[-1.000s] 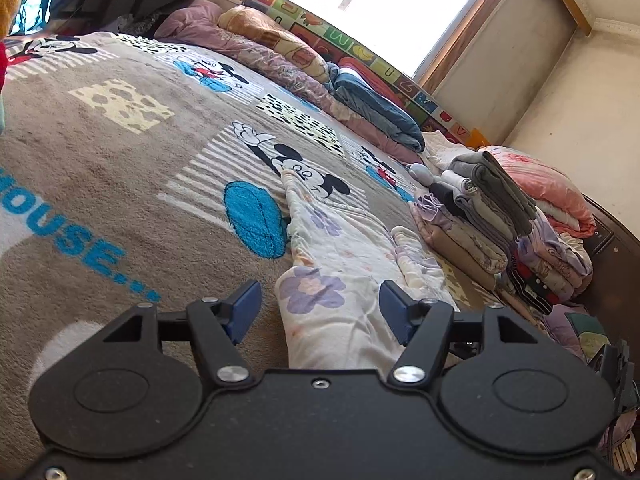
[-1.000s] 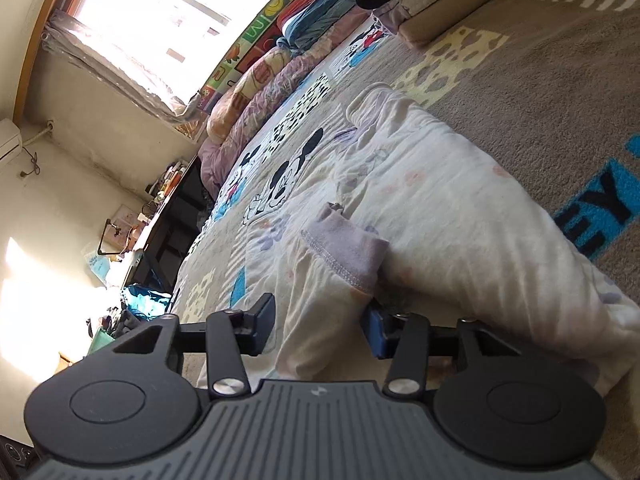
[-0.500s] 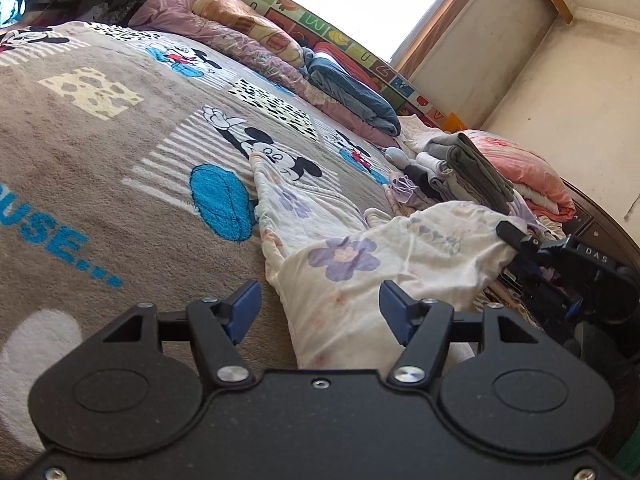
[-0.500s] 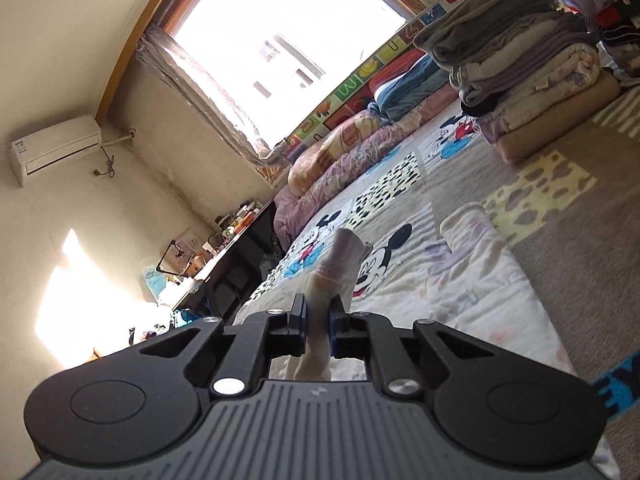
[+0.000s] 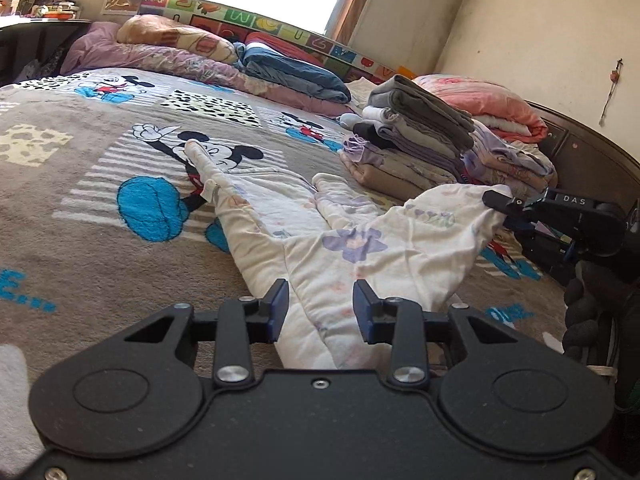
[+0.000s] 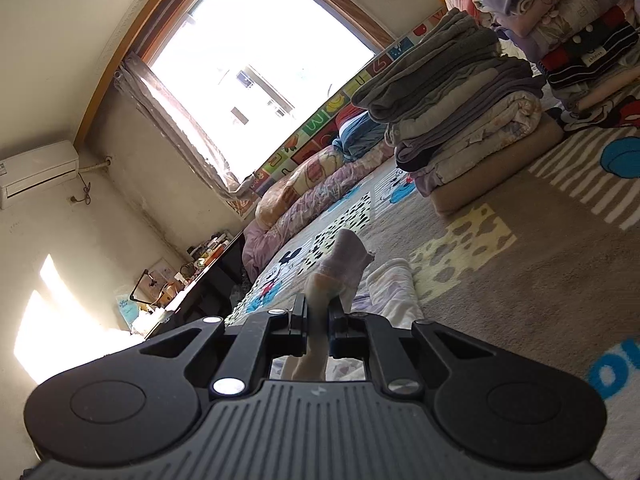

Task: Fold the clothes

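Note:
A cream floral garment (image 5: 352,248) lies stretched across the Mickey Mouse blanket (image 5: 80,184). My left gripper (image 5: 320,306) sits low over its near end. Its jaws are closing with the fabric between them, and the pads are not pinching it. My right gripper (image 6: 318,320) is shut on the garment's lilac cuff (image 6: 344,256), which sticks up past the fingers. In the left wrist view the right gripper (image 5: 500,200) holds that corner raised at the right, so the cloth drapes up from the bed. A gloved hand (image 5: 588,304) grips its handle.
A stack of folded clothes (image 5: 420,136) stands on the bed at the far right, also in the right wrist view (image 6: 460,112). Rolled quilts and pillows (image 5: 180,44) line the window side. A pink quilt (image 5: 480,100) and the dark headboard (image 5: 580,148) lie beyond the stack.
The right gripper closed on the cuff and lifted it, raising that corner off the bed. The left gripper's jaws have narrowed around the near end and its view swung across the bed.

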Available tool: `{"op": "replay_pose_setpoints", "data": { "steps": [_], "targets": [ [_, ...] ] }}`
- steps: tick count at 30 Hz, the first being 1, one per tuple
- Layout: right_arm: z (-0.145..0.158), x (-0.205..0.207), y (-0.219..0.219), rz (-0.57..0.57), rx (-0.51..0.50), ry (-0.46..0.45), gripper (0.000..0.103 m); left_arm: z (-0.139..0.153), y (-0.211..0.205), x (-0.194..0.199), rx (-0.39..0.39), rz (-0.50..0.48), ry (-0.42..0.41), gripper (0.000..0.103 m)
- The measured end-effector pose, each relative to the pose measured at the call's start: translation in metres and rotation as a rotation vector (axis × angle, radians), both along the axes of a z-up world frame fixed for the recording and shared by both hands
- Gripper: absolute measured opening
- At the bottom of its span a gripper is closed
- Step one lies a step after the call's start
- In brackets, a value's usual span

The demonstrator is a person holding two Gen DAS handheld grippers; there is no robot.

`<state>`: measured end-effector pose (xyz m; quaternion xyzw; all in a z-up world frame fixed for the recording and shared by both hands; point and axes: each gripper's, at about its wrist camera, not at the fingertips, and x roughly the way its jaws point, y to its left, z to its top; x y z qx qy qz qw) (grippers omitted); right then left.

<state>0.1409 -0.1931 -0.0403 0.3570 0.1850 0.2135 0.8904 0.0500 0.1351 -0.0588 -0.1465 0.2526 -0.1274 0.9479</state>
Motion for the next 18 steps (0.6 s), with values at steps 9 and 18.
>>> {"op": "replay_pose_setpoints", "data": {
  "steps": [9, 18],
  "targets": [
    [-0.026, 0.004, -0.027, -0.020, 0.024, 0.042, 0.011, -0.008, -0.014, 0.004, 0.048, -0.045, 0.021, 0.030],
    [-0.054, 0.016, -0.040, 0.036, -0.006, 0.083, 0.011, -0.032, -0.039, 0.016, 0.206, -0.120, 0.142, 0.030]
  ]
}}
